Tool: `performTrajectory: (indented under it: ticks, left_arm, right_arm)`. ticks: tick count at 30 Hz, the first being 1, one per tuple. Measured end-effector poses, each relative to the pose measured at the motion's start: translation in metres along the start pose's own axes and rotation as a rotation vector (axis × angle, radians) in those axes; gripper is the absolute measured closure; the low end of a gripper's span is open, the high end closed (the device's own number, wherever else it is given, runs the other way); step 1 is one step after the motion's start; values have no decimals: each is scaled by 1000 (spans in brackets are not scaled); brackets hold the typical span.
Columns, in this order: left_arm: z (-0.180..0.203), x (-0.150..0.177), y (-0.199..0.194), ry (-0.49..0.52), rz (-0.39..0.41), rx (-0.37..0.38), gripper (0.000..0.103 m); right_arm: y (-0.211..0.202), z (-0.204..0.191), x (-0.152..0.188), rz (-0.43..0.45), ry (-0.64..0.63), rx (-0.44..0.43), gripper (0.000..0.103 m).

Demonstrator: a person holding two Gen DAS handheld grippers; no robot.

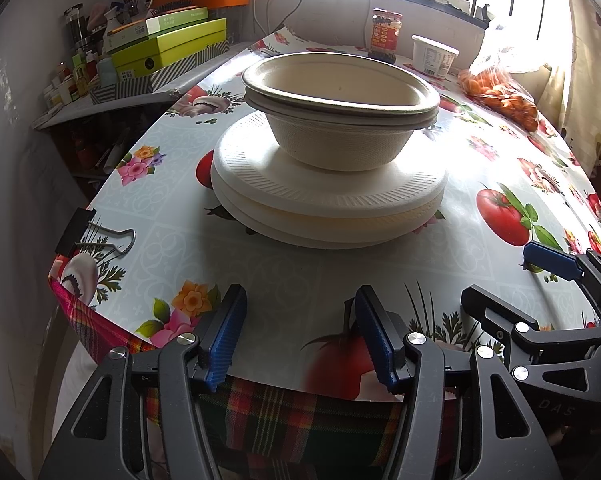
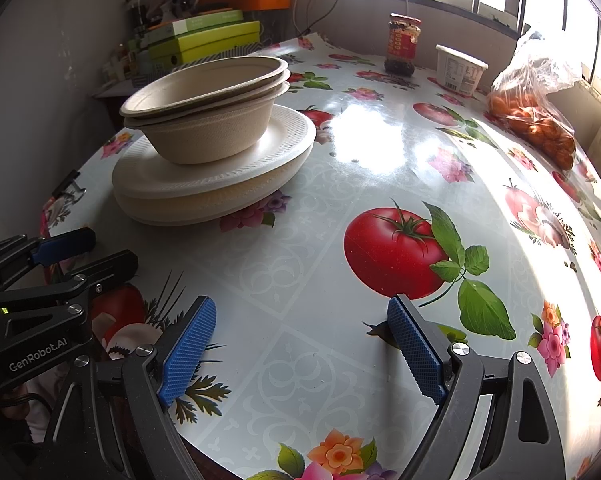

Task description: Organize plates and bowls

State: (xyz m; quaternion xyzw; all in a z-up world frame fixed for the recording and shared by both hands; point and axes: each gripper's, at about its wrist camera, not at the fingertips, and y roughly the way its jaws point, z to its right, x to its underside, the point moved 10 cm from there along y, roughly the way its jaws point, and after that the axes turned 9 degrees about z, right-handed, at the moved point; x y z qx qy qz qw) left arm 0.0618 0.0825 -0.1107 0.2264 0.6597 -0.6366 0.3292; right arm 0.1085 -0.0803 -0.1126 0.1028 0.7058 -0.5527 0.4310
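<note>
Both the left gripper [image 1: 300, 332] and right gripper [image 2: 300, 344] sit at the near table edge with jaws spread wide and nothing in them, well short of the pile: nested bowls [image 1: 340, 96] on stacked plates [image 1: 324, 188], toward the left side of the flowery tablecloth [image 2: 380, 168]. My worry is the bowl nest looks tilted and off-centre on the plates, so a clumsy grab at one rim could slide or tip the lot. Everything's round and opening-up, so there's no real long axis
</note>
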Motion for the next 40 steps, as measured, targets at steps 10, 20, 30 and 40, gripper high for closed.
performTrajectory:
  ticks: [10,20,30,40]
  left_arm:
    - [0,0,0,0,1,1,45]
    - [0,0,0,0,0,0,45]
    - [0,1,0,0,1,1,45]
    - [-3,-3,1,-2,3,-4,45]
  right_arm:
    - [0,0,0,1,0,1,14]
    - [0,0,1,2,0,1,14]
    - [0,0,1,2,0,1,14]
    - [0,0,1,3,0,2,14]
